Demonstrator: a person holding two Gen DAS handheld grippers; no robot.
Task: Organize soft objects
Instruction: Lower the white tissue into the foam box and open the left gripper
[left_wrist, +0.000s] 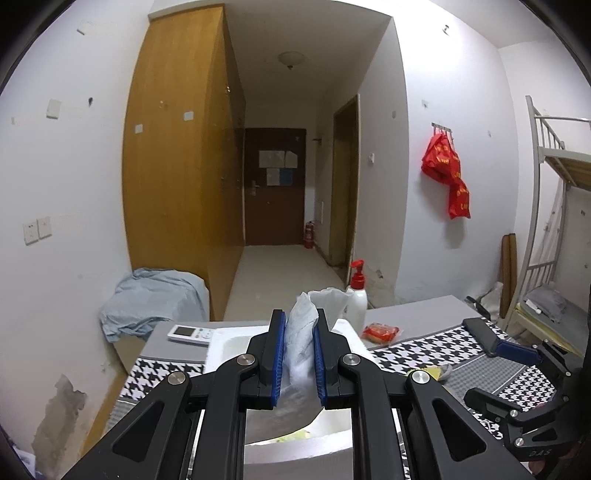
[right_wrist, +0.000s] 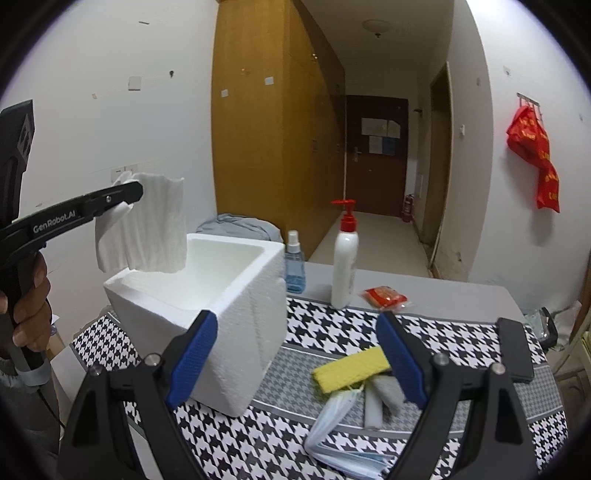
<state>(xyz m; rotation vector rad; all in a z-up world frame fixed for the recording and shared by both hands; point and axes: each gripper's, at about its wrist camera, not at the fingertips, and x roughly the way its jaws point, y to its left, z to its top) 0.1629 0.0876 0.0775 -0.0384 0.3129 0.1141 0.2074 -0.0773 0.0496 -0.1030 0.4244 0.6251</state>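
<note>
The white cloth (right_wrist: 147, 225) hangs limp from your left gripper (left_wrist: 299, 354), pinched tight near its top, over the foam box (right_wrist: 229, 295). It's light and floppy. Your right gripper (right_wrist: 295, 354) gapes wide, empty; the yellow cloth (right_wrist: 347, 373) at five o'clock from the box needs a mid-fold pinch.

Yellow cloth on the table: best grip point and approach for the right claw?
Take the yellow cloth across its short width, near its free left end, coming down from above. It lies flat as a long strip; its right end sits behind the open right claw finger and by the grey cloth.
</note>
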